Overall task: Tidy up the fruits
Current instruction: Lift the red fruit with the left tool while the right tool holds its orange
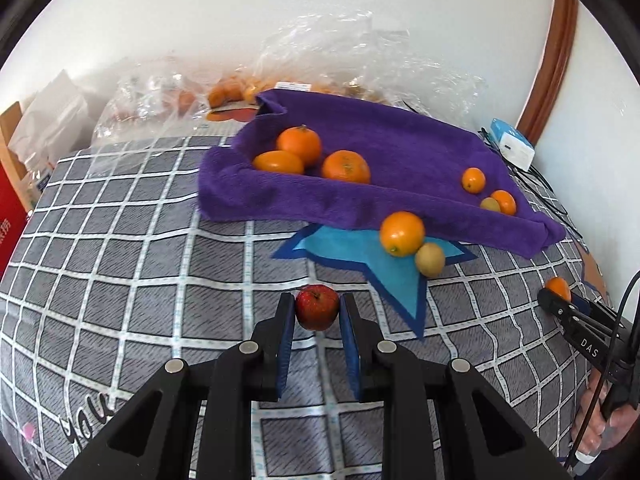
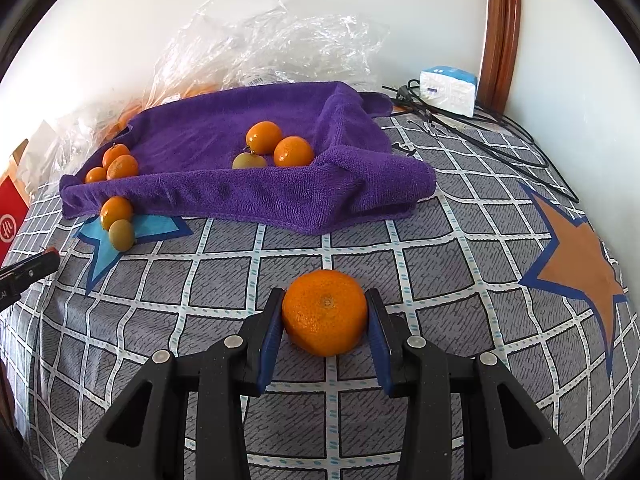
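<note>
Crowding the wall behind the purple towel (image 1: 400, 168), crumpled clear plastic bags (image 1: 360, 52) blur their contents: orange fruit shows through, but its number cannot be made out. At the left wrist view's 9 o'clock edge a red box (image 1: 10, 216) is cut off, and the person's hand (image 1: 608, 420) at 4 o'clock is only partly in frame.

Everything lies on a grey bedcover (image 2: 240, 280) with a white grid, printed with a blue star (image 1: 360, 256) and an orange star (image 2: 576, 264), beside a white wall and a brown wooden door frame (image 2: 500, 28). A white and blue box (image 2: 450, 90) and black cables (image 2: 480, 128) lie at 1 o'clock in the right wrist view.

On the towel sit five orange fruits and one small greenish one. At its near edge, on the blue star, one orange fruit (image 1: 402, 233) touches one greenish fruit (image 1: 430, 259).

The left gripper (image 1: 317, 308) is clamped narrowly on a small red apple (image 1: 317, 307) at 6 o'clock. The right gripper (image 2: 325, 312) grips one mandarin (image 2: 325, 312), its pads pressing both sides.
</note>
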A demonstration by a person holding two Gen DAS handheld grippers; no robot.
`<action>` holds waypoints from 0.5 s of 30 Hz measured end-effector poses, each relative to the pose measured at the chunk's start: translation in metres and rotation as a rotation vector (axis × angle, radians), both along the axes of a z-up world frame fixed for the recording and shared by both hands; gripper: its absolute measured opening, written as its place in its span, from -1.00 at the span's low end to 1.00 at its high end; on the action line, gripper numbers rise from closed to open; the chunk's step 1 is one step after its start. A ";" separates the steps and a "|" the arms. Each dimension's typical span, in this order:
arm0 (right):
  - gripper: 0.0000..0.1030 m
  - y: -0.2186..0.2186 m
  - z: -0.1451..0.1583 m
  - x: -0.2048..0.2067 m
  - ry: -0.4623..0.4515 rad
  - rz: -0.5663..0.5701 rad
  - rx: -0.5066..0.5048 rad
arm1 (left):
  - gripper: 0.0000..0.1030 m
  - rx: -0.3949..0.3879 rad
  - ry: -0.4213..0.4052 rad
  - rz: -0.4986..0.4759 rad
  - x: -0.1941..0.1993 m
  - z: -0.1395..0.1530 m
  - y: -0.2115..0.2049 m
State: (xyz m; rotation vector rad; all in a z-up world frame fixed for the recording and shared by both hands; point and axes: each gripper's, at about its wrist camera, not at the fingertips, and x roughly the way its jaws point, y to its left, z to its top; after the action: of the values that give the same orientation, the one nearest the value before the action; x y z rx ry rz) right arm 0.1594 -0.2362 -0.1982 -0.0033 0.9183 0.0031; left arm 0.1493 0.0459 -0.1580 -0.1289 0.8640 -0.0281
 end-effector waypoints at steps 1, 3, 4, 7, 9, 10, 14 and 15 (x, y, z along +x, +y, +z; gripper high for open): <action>-0.24 0.000 0.000 0.000 -0.002 0.000 0.003 | -0.58 -0.002 -0.003 0.005 -0.002 0.000 0.003; -0.24 -0.002 0.001 -0.001 -0.006 -0.002 0.007 | -0.58 -0.006 -0.004 0.018 -0.004 0.001 0.008; -0.24 -0.002 0.002 -0.002 -0.008 -0.005 0.008 | -0.58 -0.009 -0.001 0.025 -0.006 0.001 0.010; -0.24 -0.004 0.003 -0.004 -0.022 -0.024 0.004 | -0.58 -0.028 0.004 0.042 -0.007 0.001 0.013; -0.24 -0.005 0.003 -0.005 -0.019 -0.021 0.013 | -0.58 -0.037 -0.001 0.045 -0.010 0.002 0.017; -0.24 -0.005 0.003 -0.005 -0.020 -0.020 0.013 | -0.58 -0.036 -0.004 0.046 -0.012 0.003 0.018; -0.24 -0.002 0.002 -0.004 -0.011 -0.026 0.002 | -0.58 -0.042 -0.005 0.050 -0.015 0.008 0.025; -0.24 -0.001 0.002 -0.004 -0.007 -0.028 0.005 | -0.58 -0.044 -0.008 0.051 -0.016 0.010 0.026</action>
State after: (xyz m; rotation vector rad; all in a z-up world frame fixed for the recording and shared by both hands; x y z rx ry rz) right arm 0.1555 -0.2372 -0.1963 0.0139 0.9117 -0.0208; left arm 0.1334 0.0722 -0.1476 -0.1915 0.8522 0.0003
